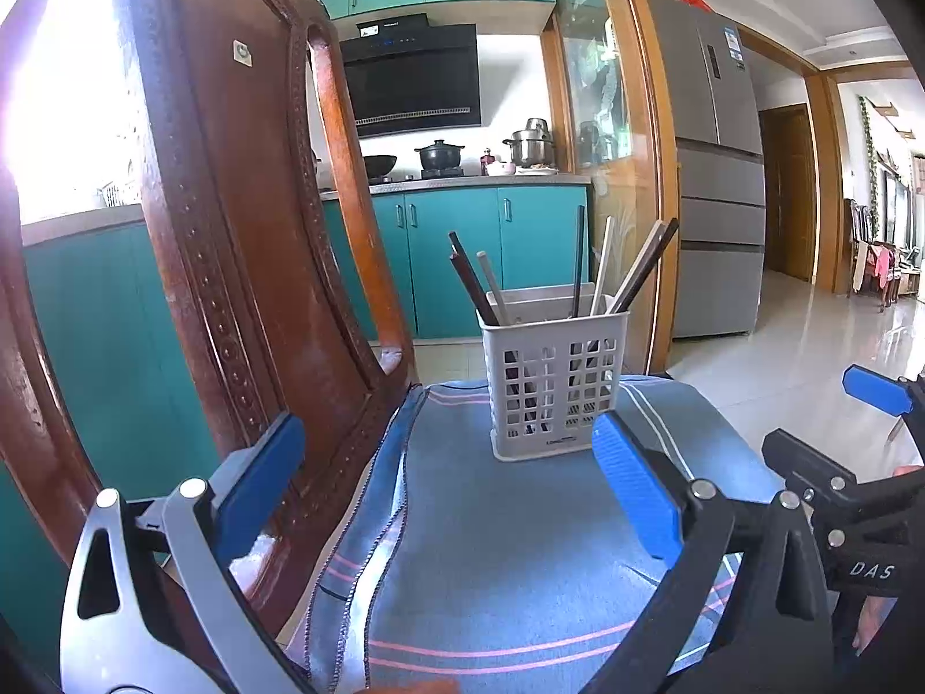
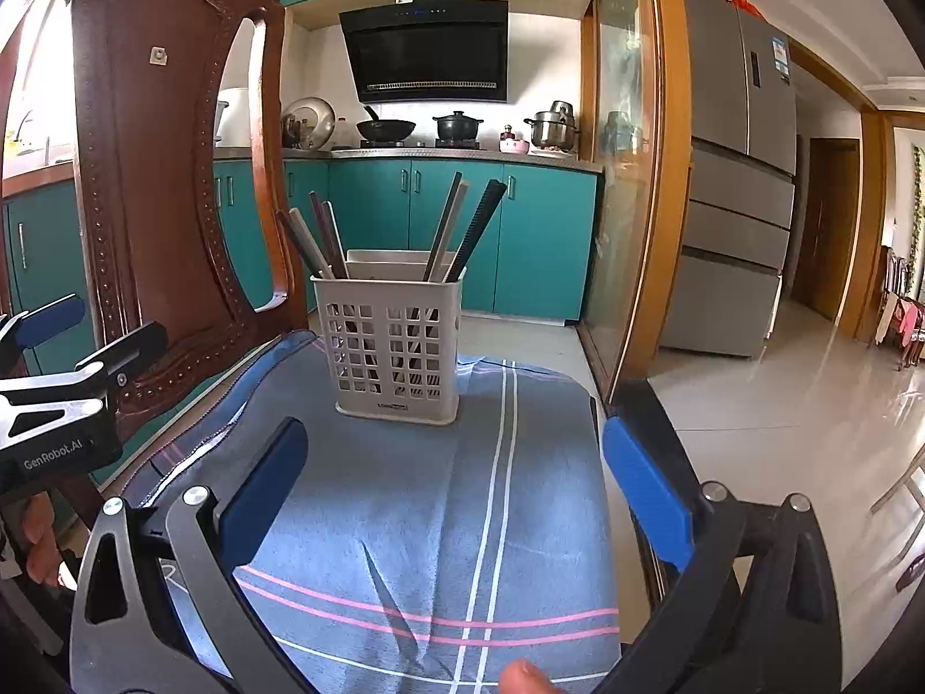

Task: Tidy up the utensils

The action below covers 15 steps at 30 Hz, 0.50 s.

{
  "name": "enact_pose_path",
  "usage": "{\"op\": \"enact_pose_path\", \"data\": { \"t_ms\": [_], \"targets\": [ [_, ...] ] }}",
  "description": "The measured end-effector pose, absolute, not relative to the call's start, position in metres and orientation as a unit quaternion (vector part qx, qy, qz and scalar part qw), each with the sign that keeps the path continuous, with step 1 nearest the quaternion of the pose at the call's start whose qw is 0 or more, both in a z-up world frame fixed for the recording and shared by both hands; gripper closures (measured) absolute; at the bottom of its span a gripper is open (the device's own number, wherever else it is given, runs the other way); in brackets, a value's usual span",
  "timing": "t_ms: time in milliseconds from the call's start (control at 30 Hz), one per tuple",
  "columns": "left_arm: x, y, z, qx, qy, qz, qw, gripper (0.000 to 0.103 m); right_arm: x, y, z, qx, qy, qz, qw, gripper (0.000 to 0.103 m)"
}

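A white slotted utensil holder (image 1: 552, 387) (image 2: 396, 341) stands upright on a blue striped cloth (image 1: 491, 567) (image 2: 404, 520) laid over a chair seat. Several chopsticks (image 1: 642, 263) (image 2: 477, 228), dark and pale, stand in it and lean left and right. My left gripper (image 1: 451, 486) is open and empty, close in front of the holder. My right gripper (image 2: 454, 491) is open and empty, a little short of the holder. The right gripper shows at the right edge of the left wrist view (image 1: 855, 462); the left one shows at the left edge of the right wrist view (image 2: 75, 358).
The carved wooden chair back (image 1: 231, 231) (image 2: 156, 173) rises close on the left. Teal kitchen cabinets (image 1: 462, 254) (image 2: 462, 231) with pots stand behind. A glass door frame (image 2: 653, 173) and a grey fridge (image 2: 734, 202) are to the right, over a shiny tiled floor (image 2: 809, 405).
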State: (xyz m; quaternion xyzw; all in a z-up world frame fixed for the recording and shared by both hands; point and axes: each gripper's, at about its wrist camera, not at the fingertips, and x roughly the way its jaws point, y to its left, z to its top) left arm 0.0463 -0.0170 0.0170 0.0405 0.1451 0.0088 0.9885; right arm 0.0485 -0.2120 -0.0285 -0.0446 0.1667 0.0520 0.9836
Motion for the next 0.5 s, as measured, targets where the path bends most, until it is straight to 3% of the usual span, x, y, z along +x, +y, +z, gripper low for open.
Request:
{"op": "enact_pose_path", "data": {
  "t_ms": [500],
  "targets": [
    [0.0458,-0.0154,0.0143,0.038,0.147,0.009,0.988,0.004,0.0445,-0.2114,-0.0280,-0.047,0.161,0.051,0.985,0.003]
  ]
}}
